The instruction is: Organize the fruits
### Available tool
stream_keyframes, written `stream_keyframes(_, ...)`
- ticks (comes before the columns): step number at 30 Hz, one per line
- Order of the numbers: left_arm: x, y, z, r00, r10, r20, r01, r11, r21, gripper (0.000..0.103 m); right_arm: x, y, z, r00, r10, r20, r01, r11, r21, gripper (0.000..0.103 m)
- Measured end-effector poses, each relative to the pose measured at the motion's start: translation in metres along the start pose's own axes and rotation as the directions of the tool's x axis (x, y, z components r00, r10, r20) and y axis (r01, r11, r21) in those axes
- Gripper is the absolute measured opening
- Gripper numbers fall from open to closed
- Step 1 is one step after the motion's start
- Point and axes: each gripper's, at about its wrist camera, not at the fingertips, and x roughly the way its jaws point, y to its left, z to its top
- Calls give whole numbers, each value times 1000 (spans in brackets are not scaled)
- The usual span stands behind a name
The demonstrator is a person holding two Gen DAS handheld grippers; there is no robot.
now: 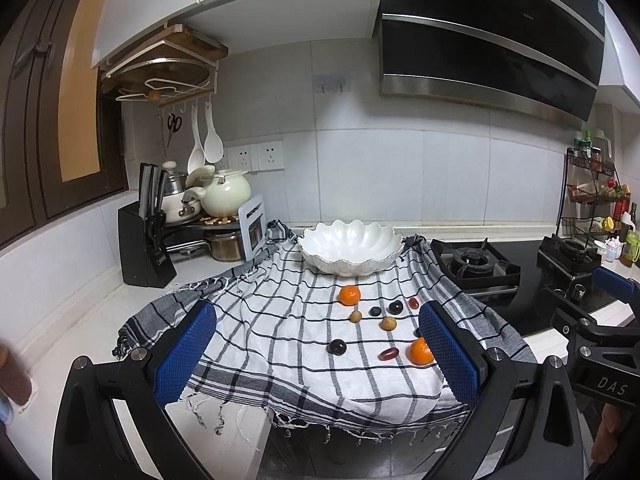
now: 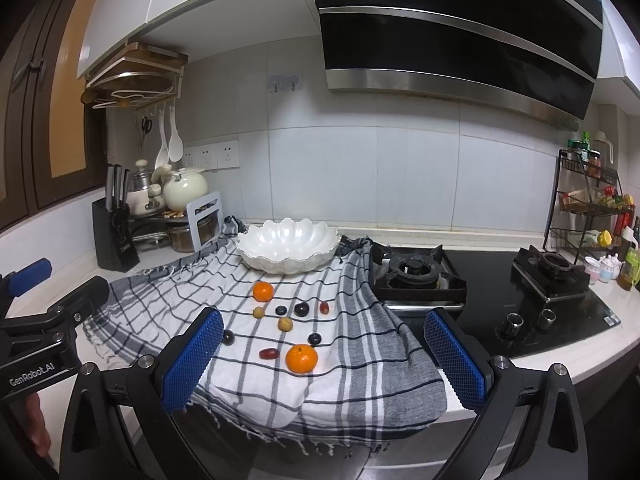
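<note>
A: Left to right, we note a knife block (image 1: pixel 145 240), a white bowl (image 1: pixel 350 246) on the checked cloth (image 1: pixel 272 320), then the stove (image 2: pixel 420 276).

B: We find the left gripper (image 1: pixel 316 354) and right gripper (image 2: pixel 322 358) both released, empty, hovering above the bench edge. The fruits (image 2: pixel 302 358) lie scattered on the cloth beyond them, before the bowl.

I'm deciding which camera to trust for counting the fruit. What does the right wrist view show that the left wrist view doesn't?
Only the right wrist view shows the dark fruit beside the near orange clear of any claw, plus the stove knobs. Only the left wrist view shows the right claw's body marked DAS. Both share the empty white bowl, the checked cloth and the far orange.
</note>
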Motion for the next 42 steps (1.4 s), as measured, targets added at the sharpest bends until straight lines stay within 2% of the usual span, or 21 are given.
stream_keyframes(17, 5, 9, -4, 1000, 4, -14, -4, 1000, -2, 103, 1, 2, 0, 1000, 0, -5, 0, 1000, 1, 102)
stream_keyframes(27, 32, 14, -13, 998, 43, -46, -42, 999, 15, 103, 35, 9, -1, 998, 22, -54, -22, 1000, -4, 102)
stream_keyframes(30, 47, 16, -14, 997, 34, -65, -32, 999, 30, 103, 50, 11, -5, 997, 27, -72, -27, 1000, 2, 101)
stream_keyframes(37, 90, 17, -20, 991, -5, -137, 13, 998, 57, 92, 93, 21, -13, 989, 35, -141, -35, 999, 3, 96)
stream_keyframes(42, 126, 13, -31, 977, -46, -209, 61, 996, 69, 84, 122, 25, -24, 979, 33, -201, -33, 999, 4, 91)
